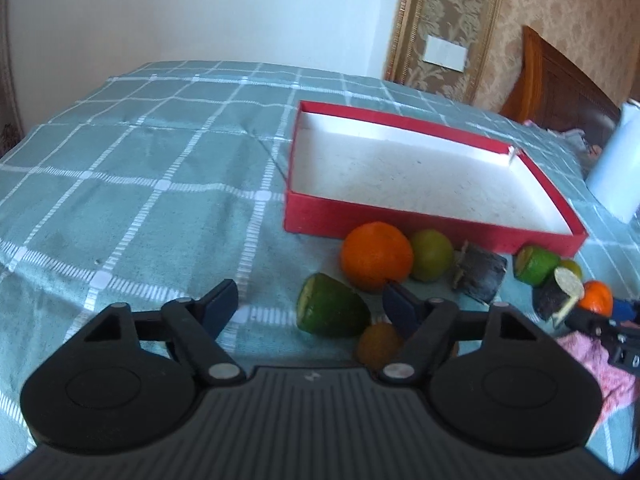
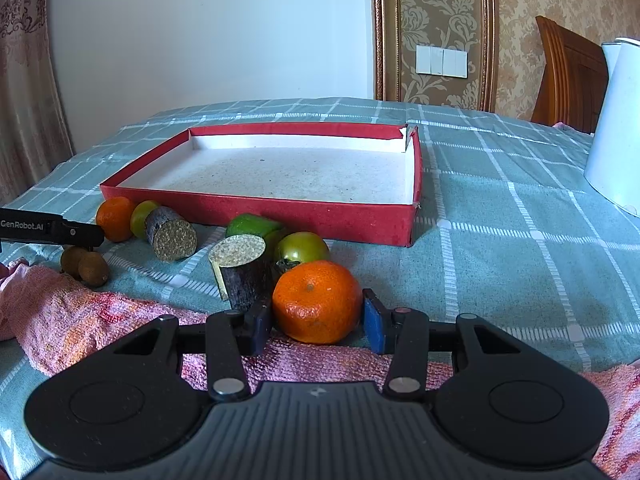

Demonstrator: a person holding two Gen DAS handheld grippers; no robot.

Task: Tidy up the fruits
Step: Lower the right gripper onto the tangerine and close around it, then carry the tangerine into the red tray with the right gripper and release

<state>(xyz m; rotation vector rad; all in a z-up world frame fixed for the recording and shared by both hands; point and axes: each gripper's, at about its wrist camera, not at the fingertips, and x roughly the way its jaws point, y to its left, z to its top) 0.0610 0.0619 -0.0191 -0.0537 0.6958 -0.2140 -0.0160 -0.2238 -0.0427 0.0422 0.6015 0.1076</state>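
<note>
On the counter: a teal checked cloth [image 2: 500,208] covers it, with a pink towel [image 2: 80,312] bunched along the near edge.
Box: a shallow red box [image 2: 256,210] with a white inside sits mid-cloth; nothing lies in it.
Fruit: all of it lies loose on the cloth, just in front of the box's near wall.
Right gripper [image 2: 318,318]: jaws stand to either side of an orange tangerine [image 2: 316,300]; the left pad seems to touch the peel, the right pad sits just beside it, so whether the grip is closed I cannot tell.
Beside that tangerine: a dark sugarcane stub [image 2: 244,268] with a pale cut face, a green tomato-like fruit [image 2: 302,247] and a green piece [image 2: 250,224] behind.
Left gripper [image 1: 310,306]: jaws spread wide, nothing between them, low over a cut green fruit [image 1: 332,312].
Near it: a second tangerine [image 1: 376,256], a yellow-green round fruit [image 1: 432,254], another cane stub [image 1: 480,274] and a small brownish fruit [image 1: 378,344], partly hidden.
Far right: a white kettle [image 2: 618,128] stands on the cloth.
</note>
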